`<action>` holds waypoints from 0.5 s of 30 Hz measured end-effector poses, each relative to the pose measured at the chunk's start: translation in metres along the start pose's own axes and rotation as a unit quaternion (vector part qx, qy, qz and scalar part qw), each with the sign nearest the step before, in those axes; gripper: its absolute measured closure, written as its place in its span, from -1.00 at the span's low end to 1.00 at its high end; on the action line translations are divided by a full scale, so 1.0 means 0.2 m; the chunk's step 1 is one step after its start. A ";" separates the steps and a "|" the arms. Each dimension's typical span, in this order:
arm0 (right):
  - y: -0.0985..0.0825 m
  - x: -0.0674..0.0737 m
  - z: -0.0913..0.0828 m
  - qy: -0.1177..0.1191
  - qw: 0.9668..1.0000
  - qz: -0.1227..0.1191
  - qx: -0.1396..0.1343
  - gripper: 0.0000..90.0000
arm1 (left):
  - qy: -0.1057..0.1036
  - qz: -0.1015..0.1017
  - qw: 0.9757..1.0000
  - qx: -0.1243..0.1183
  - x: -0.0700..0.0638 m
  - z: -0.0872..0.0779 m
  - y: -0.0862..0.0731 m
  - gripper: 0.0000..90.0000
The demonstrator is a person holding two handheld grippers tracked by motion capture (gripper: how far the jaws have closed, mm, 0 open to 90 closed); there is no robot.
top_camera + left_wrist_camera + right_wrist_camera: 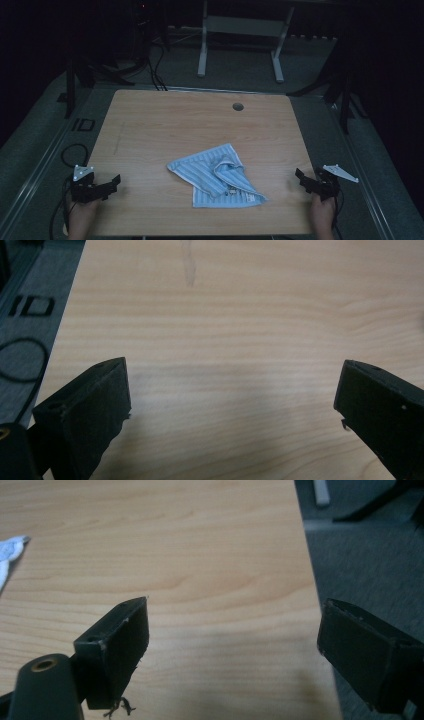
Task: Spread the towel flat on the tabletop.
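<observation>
A crumpled light-blue striped cloth (pixel 217 176) lies on the wooden table (pixel 165 125), a little in front of its middle. At the table's front left corner a hand holds my left gripper (pixel 116 181), jaws wide apart over bare wood, nothing between them (pixel 232 390). My right gripper (pixel 301 178) rests at the front right edge, also open and empty (pixel 232 630); one jaw hangs past the table's edge. A corner of the cloth (pixel 11 550) shows at the far left of the right gripper view. Both grippers are well apart from the cloth.
A round cable hole (pixel 238 106) sits near the table's far edge. Grey carpet (pixel 240 65) surrounds the table, with a white table frame (pixel 240 30) behind, black stands at both sides and a black cable loop (pixel 75 152) on the floor at left.
</observation>
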State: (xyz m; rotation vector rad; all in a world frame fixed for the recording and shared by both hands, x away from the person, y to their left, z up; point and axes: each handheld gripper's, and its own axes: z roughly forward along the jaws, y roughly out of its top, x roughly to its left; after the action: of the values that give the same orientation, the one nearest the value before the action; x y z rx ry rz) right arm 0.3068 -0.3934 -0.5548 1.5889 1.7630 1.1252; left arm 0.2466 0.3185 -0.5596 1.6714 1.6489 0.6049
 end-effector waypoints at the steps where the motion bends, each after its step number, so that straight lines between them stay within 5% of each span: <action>1: 0.00 0.00 0.00 0.006 1.000 0.004 0.007 -0.71 | -0.004 -0.001 1.000 0.006 0.00 0.00 0.00 -0.96; 6: 0.00 0.01 0.02 0.013 1.000 -0.011 0.024 -0.71 | -0.020 -0.002 1.000 0.017 0.02 0.01 0.02 -0.96; 9: 0.02 0.02 0.04 0.055 0.995 -0.044 0.064 -0.71 | -0.025 0.031 0.998 0.051 0.04 0.02 0.08 -0.95; 12: 0.03 0.03 0.05 0.061 0.993 -0.060 0.084 -0.71 | -0.029 0.043 0.997 0.066 0.05 0.03 0.08 -0.95; 13: 0.04 0.05 0.05 0.072 0.989 -0.085 0.097 -0.70 | -0.029 0.082 0.991 0.104 0.05 0.04 0.10 -0.95; 15: 0.05 0.05 0.05 0.073 0.986 -0.097 0.112 -0.70 | -0.039 0.103 0.985 0.132 0.06 0.04 0.11 -0.95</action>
State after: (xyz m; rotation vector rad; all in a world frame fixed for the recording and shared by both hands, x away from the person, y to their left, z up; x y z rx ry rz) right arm 0.3179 -0.3811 -0.5497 1.4482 2.1560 1.0005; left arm 0.2679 0.3298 -0.5505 2.0485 1.5642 0.4243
